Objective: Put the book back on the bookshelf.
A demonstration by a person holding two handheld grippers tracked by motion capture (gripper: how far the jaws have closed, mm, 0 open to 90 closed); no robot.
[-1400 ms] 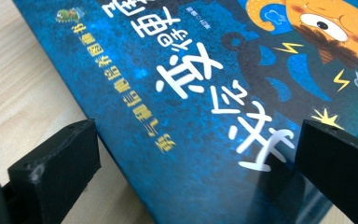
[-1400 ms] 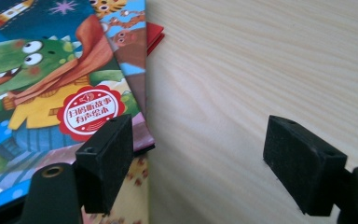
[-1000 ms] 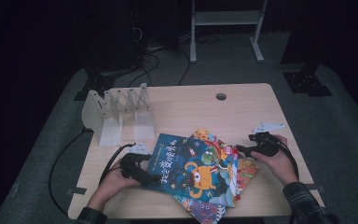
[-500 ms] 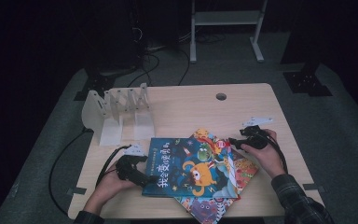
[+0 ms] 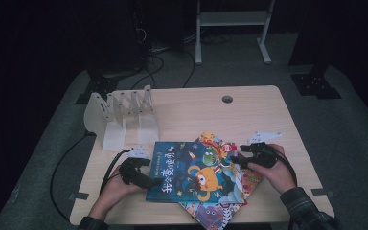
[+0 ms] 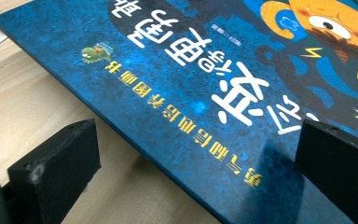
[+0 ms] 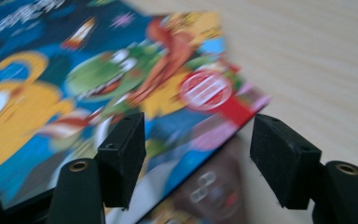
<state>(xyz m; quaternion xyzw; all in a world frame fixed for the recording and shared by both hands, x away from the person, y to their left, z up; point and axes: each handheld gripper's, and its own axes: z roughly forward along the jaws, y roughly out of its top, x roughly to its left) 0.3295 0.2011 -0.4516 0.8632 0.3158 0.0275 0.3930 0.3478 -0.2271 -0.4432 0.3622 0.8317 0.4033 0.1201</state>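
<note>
A dark room surrounds the pale wooden table [image 5: 187, 112] in front of you, with grey floor around it and a white frame standing beyond the far edge. Your right gripper [image 5: 242, 158] lies low and nearly level at the right edge of the blue picture book [image 5: 199, 170], pointing left across it, your right hand [image 5: 273, 170] wrapped around its body with the sleeve coming in from the bottom right. Its jaws have just been closing but stand apart in the right gripper view, the book's corner [image 7: 223, 100] between them with no pad pressing on it. Your left gripper [image 5: 146, 179] rests at the book's lower left edge, your left hand [image 5: 115, 189] behind it; in the left gripper view its jaws stand wide, one over bare wood and one above the cover [image 6: 205, 93], gripping nothing. The blue book lies flat near the front middle of the table, on top of a second colourful book [image 5: 211, 213] that sticks out below and to the right. A white folding rack [image 5: 120, 115] stands at the table's left side, well apart from the books.
</note>
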